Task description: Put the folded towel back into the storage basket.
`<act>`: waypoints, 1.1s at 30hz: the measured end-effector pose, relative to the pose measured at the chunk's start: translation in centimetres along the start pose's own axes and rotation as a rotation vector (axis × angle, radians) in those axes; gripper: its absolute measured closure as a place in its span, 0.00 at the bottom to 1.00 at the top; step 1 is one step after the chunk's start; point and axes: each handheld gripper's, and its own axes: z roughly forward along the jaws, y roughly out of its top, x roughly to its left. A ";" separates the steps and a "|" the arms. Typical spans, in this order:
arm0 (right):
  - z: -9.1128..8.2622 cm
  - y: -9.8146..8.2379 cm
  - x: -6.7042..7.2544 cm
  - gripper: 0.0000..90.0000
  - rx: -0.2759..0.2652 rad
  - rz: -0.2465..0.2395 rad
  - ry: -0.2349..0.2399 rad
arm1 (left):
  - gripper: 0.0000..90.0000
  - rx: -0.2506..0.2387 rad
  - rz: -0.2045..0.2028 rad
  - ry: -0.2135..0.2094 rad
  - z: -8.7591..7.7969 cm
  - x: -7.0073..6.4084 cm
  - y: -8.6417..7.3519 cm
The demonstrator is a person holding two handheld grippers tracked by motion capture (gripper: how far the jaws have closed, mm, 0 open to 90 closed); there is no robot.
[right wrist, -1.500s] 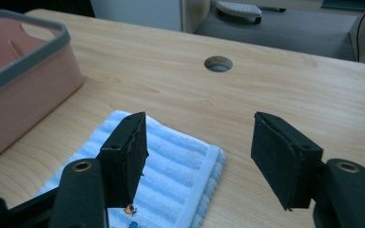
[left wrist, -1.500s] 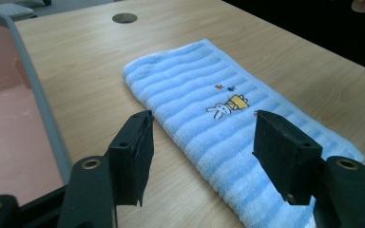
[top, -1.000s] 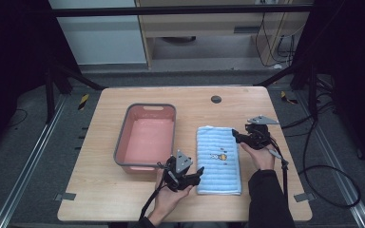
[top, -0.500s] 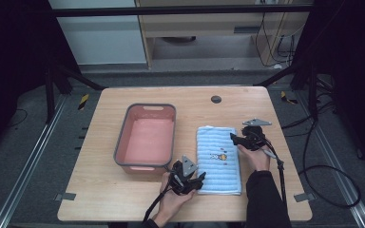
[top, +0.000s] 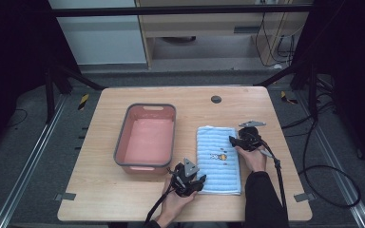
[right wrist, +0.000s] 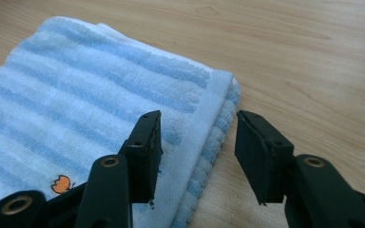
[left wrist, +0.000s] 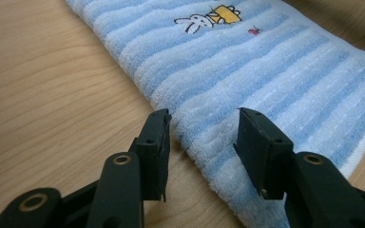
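Folded blue striped towel lies flat on the worktop, beside the pink tub.

Left gripper: fingers apart, have just been closing. They straddle the towel's near left edge, one finger over bare wood, the other over cloth, w/ the thick fold between them and not yet pinched.

Right gripper: same setup at the far right corner, where the white hem runs between the fingers. They've been closing too, pads not on cloth yet.

Probably placed on opposite edges so both ends lift together and the towel stays taut w/o sagging, likely for a fold or a move to the tub. Low, angled approach lets one finger slide under the edge.
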 end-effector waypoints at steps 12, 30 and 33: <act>0.6 -0.4 -0.2 0.64 0.026 0.025 0.024 | 0.65 0.010 -0.029 -0.020 0.3 0.2 -0.1; 0.4 -0.6 0.3 0.92 -0.002 0.039 0.074 | 0.90 -0.013 -0.060 -0.033 0.3 -0.1 -0.2; 0.3 -0.5 0.4 0.92 -0.001 0.026 0.069 | 0.93 -0.012 -0.049 -0.028 0.2 -0.2 -0.2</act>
